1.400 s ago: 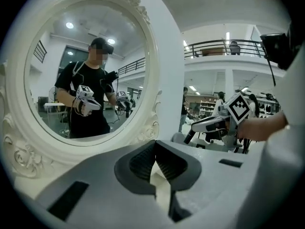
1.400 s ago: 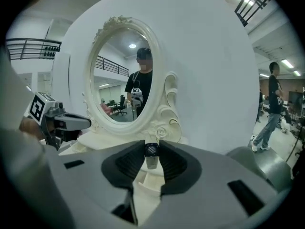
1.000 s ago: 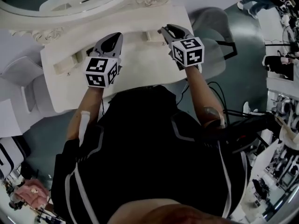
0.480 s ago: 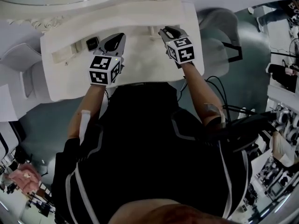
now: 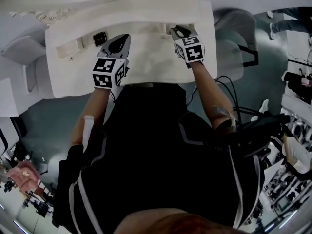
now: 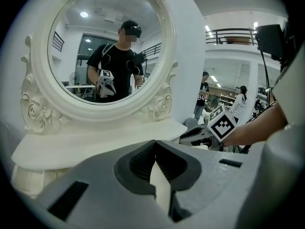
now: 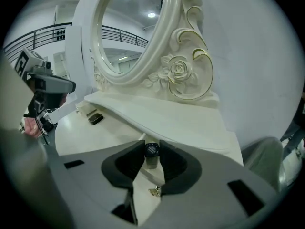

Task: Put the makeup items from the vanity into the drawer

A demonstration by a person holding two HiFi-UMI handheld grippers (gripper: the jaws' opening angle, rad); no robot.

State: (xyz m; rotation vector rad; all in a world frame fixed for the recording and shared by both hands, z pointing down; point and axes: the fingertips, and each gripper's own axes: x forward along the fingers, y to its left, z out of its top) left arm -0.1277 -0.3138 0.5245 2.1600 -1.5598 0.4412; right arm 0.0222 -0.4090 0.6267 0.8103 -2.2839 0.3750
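A dark compact (image 5: 100, 39) lies on the white surface (image 5: 146, 65), just left of the left hand-held gripper (image 5: 122, 37). That gripper's jaws are pressed together with nothing between them. Well to its right, the right hand-held gripper (image 5: 176, 30) is clamped on a small dark-capped bottle (image 7: 151, 156), which stands upright between its jaw tips.

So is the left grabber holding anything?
No, the left gripper has its jaws shut together, with nothing between them.

A grey chair (image 5: 233, 48) stands on the dark floor (image 5: 48, 126). Black cables (image 5: 229, 87) lie near it. Two people (image 6: 202, 95) stand far off (below a balcony rail (image 6: 233, 35)).
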